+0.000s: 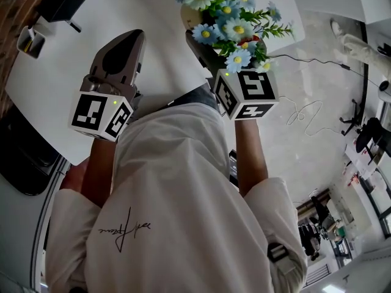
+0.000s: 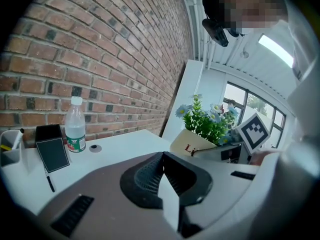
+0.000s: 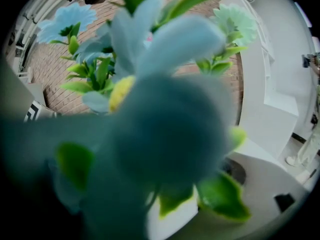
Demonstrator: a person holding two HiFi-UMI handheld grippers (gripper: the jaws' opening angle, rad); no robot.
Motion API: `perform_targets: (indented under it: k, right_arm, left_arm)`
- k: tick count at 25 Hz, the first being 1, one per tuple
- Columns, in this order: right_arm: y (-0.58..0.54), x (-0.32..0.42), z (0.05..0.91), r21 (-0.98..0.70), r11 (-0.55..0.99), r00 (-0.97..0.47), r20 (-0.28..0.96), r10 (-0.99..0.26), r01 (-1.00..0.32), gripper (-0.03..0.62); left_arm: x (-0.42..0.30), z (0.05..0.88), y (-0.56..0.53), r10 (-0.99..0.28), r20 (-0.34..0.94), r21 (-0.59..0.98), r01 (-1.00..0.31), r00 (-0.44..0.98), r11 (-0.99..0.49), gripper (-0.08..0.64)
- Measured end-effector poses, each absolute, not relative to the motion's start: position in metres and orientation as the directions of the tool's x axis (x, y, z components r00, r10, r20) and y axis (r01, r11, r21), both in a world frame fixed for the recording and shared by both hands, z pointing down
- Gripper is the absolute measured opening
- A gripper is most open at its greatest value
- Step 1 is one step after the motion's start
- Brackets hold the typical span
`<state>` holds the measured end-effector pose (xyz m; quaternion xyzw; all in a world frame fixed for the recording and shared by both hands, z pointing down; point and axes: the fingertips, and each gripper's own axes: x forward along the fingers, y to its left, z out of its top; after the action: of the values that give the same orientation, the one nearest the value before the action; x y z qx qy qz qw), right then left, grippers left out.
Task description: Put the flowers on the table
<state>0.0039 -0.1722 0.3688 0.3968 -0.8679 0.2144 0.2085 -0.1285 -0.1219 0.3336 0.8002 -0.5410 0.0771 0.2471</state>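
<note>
the head view looks steeply down from above the person, over a white shirt [image 1: 177, 194], onto the left gripper [image 1: 135, 38], the right gripper [image 1: 204, 50], the desk [image 1: 67, 90] at upper left and the floor [image 1: 317, 72] at right. the left gripper view sits low on that gripper and faces across the desk [image 2: 120, 146] toward the brick wall [image 2: 100, 59], with a bottle [image 2: 75, 126] at left. the right gripper view is pressed up against the flowers [image 3: 165, 119], whose blurred petals fill most of the frame. all three views share them: the head view has the flowers [image 1: 229, 23] at upper centre, the left gripper view has the flowers [image 2: 205, 121] right of centre. the brick wall [image 3: 47, 81] also shows at the left of the right gripper view.
</note>
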Motion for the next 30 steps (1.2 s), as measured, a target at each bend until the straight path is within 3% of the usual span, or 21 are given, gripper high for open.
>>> perform_targets:
  k: [30]
  right_arm:
    - [-0.222,-0.034,0.438,-0.243,0.605,-0.605,0.608,-0.515,-0.758,0.511]
  left_arm:
    - [-0.161,0.378,-0.165,-0.828,0.446,0.334,-0.921,0.34,-0.198,0.006]
